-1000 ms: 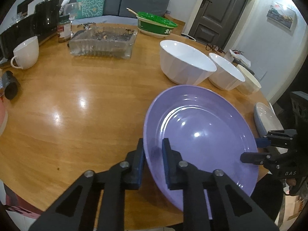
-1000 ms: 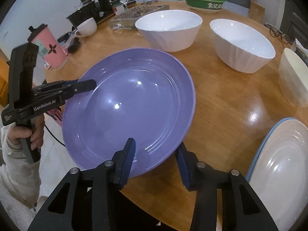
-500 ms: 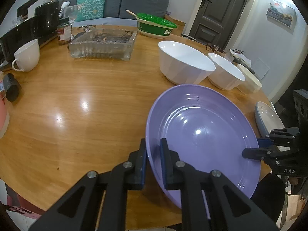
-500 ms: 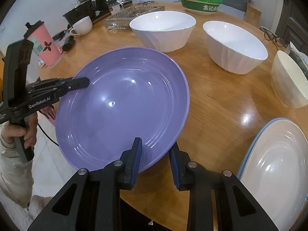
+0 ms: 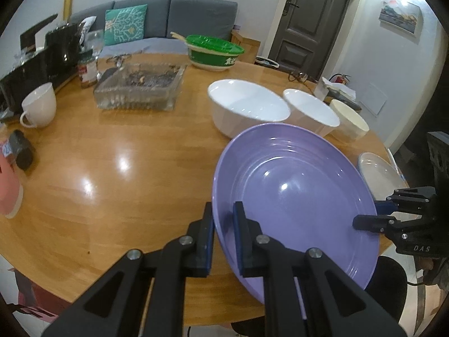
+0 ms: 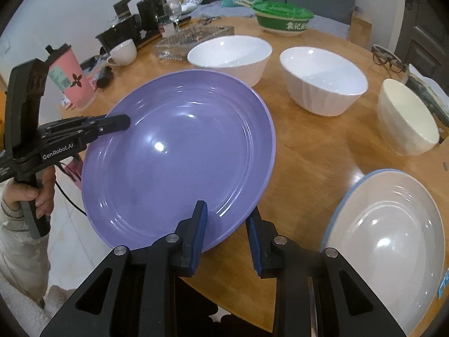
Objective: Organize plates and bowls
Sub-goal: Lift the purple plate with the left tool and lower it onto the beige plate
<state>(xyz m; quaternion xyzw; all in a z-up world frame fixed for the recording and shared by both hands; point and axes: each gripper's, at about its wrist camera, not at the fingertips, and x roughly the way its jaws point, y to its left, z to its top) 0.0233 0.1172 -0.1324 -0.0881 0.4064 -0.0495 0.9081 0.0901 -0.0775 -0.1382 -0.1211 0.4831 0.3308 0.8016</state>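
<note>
A large purple plate (image 5: 294,196) (image 6: 179,168) is held between both grippers, tilted, just above the wooden table (image 5: 112,168). My left gripper (image 5: 223,213) is shut on its near-left rim, one pad over it and one under. On the opposite rim my right gripper (image 6: 227,213) is shut the same way. Each gripper shows in the other's view: the right gripper (image 5: 362,219) and the left gripper (image 6: 123,122). Behind the plate stand a big white bowl (image 6: 230,53), a second white bowl (image 6: 322,84) and a cream bowl (image 6: 407,118). A blue-rimmed white plate (image 6: 387,233) lies at the right.
A glass tray (image 5: 140,90), a white mug (image 5: 39,105) and a green lidded bowl (image 5: 213,52) stand farther back. A pink tumbler (image 6: 70,78) is near the left edge, spectacles (image 6: 388,57) at the far right. A person's hand (image 6: 33,196) holds the left gripper.
The right gripper's jaws narrowed onto the plate's rim. Both grippers then rose a little with the plate, which now covers part of the white bowls in the left wrist view.
</note>
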